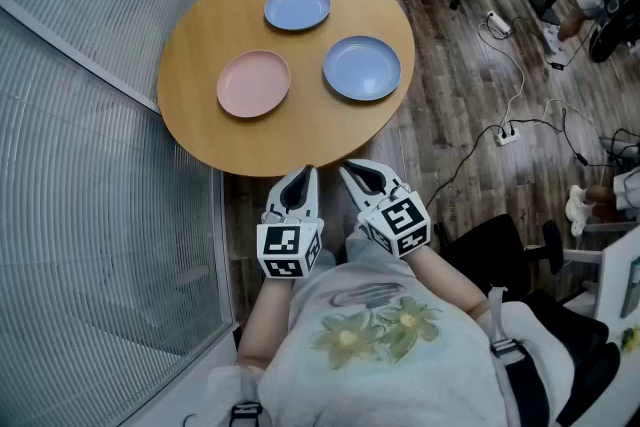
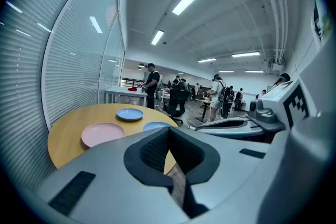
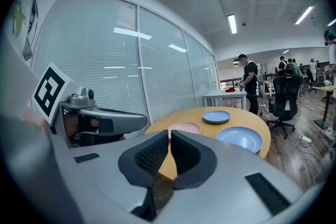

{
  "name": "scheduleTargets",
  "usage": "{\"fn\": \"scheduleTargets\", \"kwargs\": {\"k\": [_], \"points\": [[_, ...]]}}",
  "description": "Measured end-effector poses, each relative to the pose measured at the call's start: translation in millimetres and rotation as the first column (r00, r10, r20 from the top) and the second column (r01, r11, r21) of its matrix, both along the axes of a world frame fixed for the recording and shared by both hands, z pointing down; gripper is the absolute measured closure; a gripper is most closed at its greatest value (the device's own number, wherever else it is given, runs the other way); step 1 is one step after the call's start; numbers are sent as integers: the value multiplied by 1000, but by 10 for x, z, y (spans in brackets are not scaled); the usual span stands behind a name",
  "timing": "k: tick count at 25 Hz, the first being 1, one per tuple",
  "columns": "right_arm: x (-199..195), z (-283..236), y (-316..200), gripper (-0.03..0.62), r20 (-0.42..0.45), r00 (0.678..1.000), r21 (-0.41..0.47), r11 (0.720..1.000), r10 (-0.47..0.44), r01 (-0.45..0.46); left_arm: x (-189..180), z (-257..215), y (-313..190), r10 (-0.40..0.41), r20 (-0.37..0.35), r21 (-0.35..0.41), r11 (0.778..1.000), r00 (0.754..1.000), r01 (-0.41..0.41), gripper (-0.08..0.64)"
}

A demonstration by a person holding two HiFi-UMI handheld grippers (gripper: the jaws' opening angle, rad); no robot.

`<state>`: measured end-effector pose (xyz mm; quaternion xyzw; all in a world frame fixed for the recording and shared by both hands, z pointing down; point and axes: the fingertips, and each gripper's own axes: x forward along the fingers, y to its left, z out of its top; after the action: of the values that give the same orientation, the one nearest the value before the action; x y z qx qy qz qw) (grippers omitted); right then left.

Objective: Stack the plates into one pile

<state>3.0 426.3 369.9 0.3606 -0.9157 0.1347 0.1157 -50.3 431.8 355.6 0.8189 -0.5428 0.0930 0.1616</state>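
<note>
Nothing is stacked yet: the pink plate point(image 1: 254, 83), far blue plate point(image 1: 297, 8) and right blue plate point(image 1: 362, 68) lie apart on the table point(image 1: 200, 130). The left gripper point(image 1: 303, 177) and right gripper point(image 1: 352, 173) hover at its near edge, jaws closed and empty.

pink plate point(image 1: 254, 83) ahead of left tongs point(image 1: 308, 173) | blue plate point(image 1: 362, 67) ahead of right tongs point(image 1: 347, 171) | farthest plate point(image 1: 297, 7) blue | table point(image 1: 200, 45) tan

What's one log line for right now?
pink plate, far blue plate, near blue plate: unstacked | left gripper: shut, empty | right gripper: shut, empty
</note>
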Motion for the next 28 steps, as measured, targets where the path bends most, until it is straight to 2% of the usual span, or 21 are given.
{"fn": "scheduleTargets", "kwargs": {"k": [9, 17, 24, 28], "points": [[283, 43, -70, 543, 31, 999, 7, 1000, -17, 17, 210, 94, -64, -33, 5, 2, 999, 999, 33, 541], [565, 287, -74, 543, 8, 997, 0, 998, -70, 70, 332, 327, -11, -123, 1, -2, 992, 992, 123, 541], [501, 343, -293, 543, 3, 996, 5, 996, -88, 88, 127, 378, -228, -182, -10, -8, 983, 983, 181, 541], [393, 348, -490, 543, 4, 996, -8, 996, -89, 89, 46, 451, -448, -163, -12, -30, 986, 987, 162, 541]]}}
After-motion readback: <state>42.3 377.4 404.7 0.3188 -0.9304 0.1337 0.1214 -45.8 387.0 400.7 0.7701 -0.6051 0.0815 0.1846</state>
